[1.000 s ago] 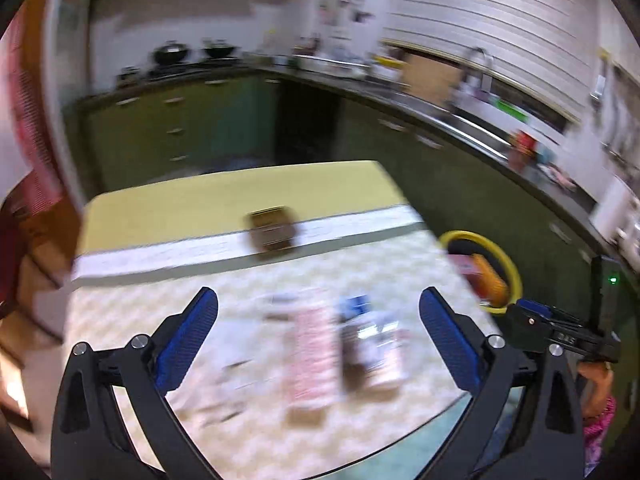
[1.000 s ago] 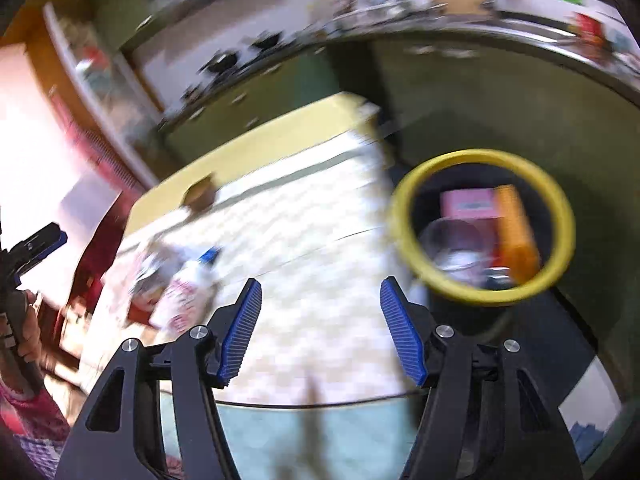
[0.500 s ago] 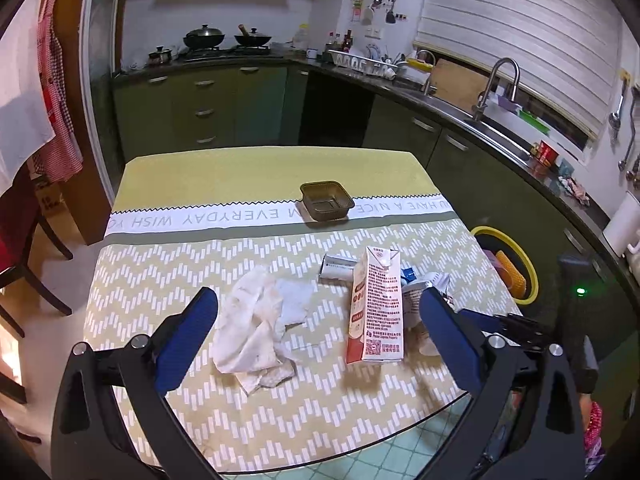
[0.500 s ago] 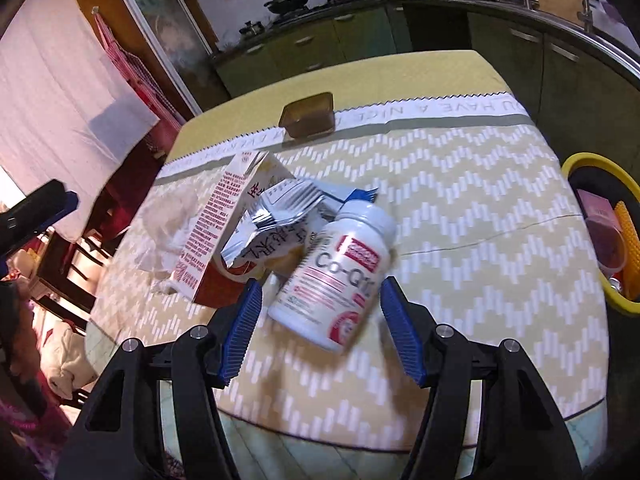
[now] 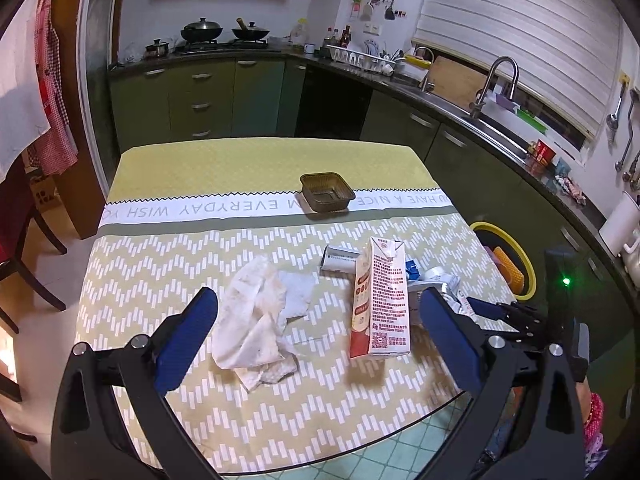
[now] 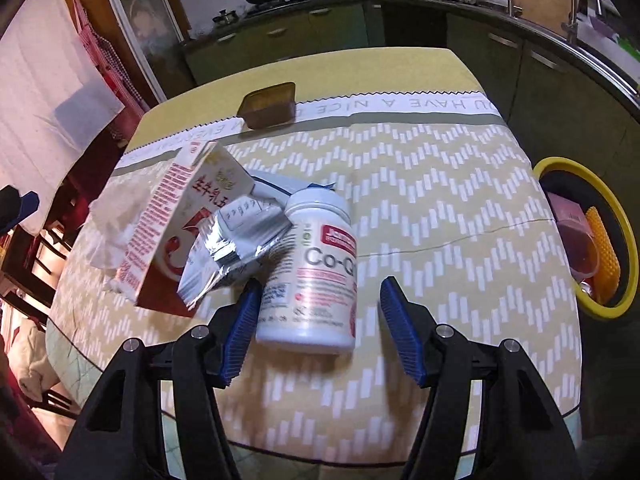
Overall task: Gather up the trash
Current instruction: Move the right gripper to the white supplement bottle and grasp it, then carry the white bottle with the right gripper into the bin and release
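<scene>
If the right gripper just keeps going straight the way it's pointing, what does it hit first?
Most likely the white supplement bottle. It lies on the table between the open fingers of the right gripper, base toward the camera. Neither pad seems to press on it, though the left one looks very close.

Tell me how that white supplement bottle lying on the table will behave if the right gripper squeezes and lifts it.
The white bottle looks like rigid plastic, so it should hold its shape under the pads. It lies on its round side, so a nudge would probably roll it. Its glossy label may be slippery. The right gripper is open around its base, and foil wrappers lean against it and may shift.
</scene>
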The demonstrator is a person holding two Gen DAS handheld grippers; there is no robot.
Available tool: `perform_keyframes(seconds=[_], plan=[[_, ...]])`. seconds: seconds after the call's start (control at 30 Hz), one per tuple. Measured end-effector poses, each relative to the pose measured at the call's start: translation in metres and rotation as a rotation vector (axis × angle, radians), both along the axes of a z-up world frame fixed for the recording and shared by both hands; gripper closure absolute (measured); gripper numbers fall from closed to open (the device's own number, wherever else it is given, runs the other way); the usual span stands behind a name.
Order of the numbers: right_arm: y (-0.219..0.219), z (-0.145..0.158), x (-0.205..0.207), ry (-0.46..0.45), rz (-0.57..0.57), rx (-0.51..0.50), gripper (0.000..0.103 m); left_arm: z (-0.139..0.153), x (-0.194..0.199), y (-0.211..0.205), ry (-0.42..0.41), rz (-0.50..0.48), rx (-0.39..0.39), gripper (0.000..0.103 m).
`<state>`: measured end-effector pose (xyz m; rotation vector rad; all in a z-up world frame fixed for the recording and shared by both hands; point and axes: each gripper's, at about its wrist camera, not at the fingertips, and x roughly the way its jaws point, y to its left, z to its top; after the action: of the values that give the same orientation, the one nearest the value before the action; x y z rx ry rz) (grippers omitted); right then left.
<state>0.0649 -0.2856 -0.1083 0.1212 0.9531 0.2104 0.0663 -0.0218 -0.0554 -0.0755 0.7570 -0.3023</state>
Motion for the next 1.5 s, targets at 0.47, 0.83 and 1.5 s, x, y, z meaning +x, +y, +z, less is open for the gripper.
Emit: perform_keyframes(seconds=[0.47, 0.83, 1.5], plan=[[-0.016, -0.006, -0.001, -0.001, 0.014, 0.020, 0.056, -0.001, -0.001, -0.009, 0.007, -0.019, 0.013, 0.007], [-0.036, 0.021, -0.026, -0.058, 0.006, 0.008, 0.056, 0.001, -0.004, -0.015, 0.002, -0.038, 0.024, 0.007], [-0.259, 0.015, 0.014, 0.019, -0.433, -0.080, 0.056, -0.001, -0.002, -0.031, 0.016, -0.069, 0.056, 0.007]])
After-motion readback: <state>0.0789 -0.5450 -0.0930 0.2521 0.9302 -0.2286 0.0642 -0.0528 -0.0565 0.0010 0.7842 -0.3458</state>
